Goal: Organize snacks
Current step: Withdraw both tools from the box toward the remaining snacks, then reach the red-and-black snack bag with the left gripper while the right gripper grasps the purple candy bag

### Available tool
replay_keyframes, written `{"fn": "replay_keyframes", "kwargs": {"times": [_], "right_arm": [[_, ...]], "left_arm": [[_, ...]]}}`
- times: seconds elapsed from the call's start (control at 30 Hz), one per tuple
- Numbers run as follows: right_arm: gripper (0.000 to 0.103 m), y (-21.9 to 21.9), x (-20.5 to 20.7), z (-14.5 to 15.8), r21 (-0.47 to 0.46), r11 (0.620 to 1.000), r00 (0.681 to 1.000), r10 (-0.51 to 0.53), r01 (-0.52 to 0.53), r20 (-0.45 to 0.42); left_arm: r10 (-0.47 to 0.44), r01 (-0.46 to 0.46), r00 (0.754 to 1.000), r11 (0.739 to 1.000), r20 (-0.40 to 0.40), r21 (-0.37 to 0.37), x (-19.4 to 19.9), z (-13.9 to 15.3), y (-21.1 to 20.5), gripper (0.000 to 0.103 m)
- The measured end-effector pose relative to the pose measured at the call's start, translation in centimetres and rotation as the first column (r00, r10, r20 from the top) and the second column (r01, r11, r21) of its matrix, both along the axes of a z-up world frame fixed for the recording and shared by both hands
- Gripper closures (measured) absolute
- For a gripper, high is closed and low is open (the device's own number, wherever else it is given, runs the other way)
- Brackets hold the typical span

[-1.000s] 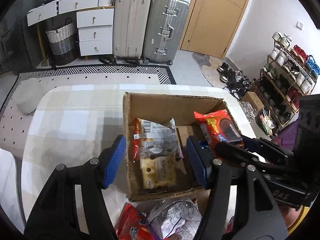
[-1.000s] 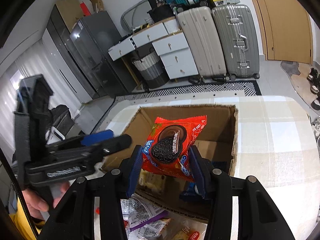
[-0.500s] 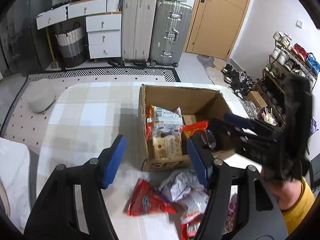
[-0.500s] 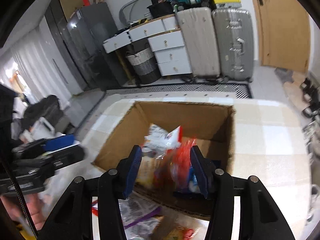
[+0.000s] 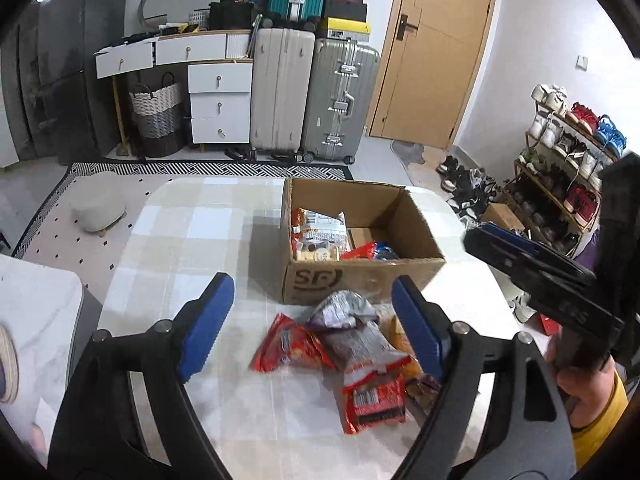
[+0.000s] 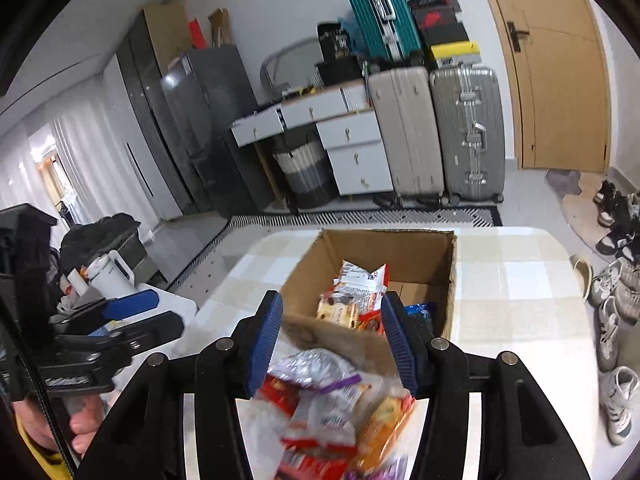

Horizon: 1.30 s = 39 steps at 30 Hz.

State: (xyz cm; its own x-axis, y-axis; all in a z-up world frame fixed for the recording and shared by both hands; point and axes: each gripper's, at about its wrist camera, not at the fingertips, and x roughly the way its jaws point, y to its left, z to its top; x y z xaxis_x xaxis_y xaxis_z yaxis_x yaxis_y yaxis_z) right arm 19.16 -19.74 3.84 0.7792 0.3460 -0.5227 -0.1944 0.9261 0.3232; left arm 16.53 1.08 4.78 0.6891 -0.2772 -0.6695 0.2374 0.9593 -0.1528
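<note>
Overhead, both handheld grippers hang above a table covered in a pale checked cloth (image 5: 192, 216), each with jaws spread wide and nothing between them. Seen from the left wrist camera, the left gripper (image 5: 310, 322) frames a loose heap of snack packets (image 5: 352, 352) lying on the cloth just in front of the brown cardboard box (image 5: 360, 276); a red foil packet (image 5: 290, 346) sits nearest the middle of the gap, while a crumpled silver and purple packet (image 5: 340, 312) lies just beside the box's front wall. None of the packets touches the blue finger pads (image 5: 206, 322). The box front carries the printed letters "SF". Inside the open box, a white and red biscuit packet (image 5: 318, 234) leans against the left wall, with a red cookie packet (image 5: 360, 250) and something blue beside it at the bottom.

From the right wrist camera, the right gripper (image 6: 330, 342) hovers over the box's near edge, its blue pads (image 6: 266, 344) apart on either side of the blurred heap and the packets inside the box (image 6: 394, 248). The writing on the packets is too blurred to read. Against the far wall stand a beige suitcase (image 5: 282, 90) and a silver suitcase (image 5: 340, 100).
</note>
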Motion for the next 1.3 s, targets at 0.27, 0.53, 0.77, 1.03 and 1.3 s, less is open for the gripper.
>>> {"fn": "replay_keyframes", "kwargs": {"times": [0.27, 0.53, 0.77, 1.03, 1.3], "right_arm": [[0.026, 0.8, -9.2, 2.4, -0.009, 1.0, 0.991, -0.02, 0.021, 0.132], [0.016, 1.5, -16.6, 1.5, -0.006, 0.999, 0.978, -0.033, 0.035, 0.205], [0.003, 1.8, -22.9, 0.5, 0.021, 0.999, 0.954, -0.04, 0.035, 0.297], [0.001, 1.1, -26.0, -1.0, 0.082, 0.994, 0.965, -0.085, 0.066, 0.248], [0.001, 0.7, -26.5, -2.5, 0.076, 0.995, 0.962, -0.087, 0.07, 0.26]], "left_arm": [[-0.006, 0.007, 0.999, 1.0, 0.04, -0.016, -7.3, 1.0, 1.2, 0.019], [0.013, -0.009, 0.996, 0.999, 0.084, -0.042, -12.8, 1.8, 2.6, 0.001], [-0.007, 0.01, 0.995, 0.999, 0.1, -0.035, -15.7, 1.8, 1.7, 0.001], [-0.066, 0.068, 0.99, 0.998, 0.127, -0.006, -18.5, 0.1, 0.3, 0.001], [-0.048, 0.05, 0.994, 0.999, 0.098, -0.016, -17.3, -2.6, 1.3, 0.001]]}}
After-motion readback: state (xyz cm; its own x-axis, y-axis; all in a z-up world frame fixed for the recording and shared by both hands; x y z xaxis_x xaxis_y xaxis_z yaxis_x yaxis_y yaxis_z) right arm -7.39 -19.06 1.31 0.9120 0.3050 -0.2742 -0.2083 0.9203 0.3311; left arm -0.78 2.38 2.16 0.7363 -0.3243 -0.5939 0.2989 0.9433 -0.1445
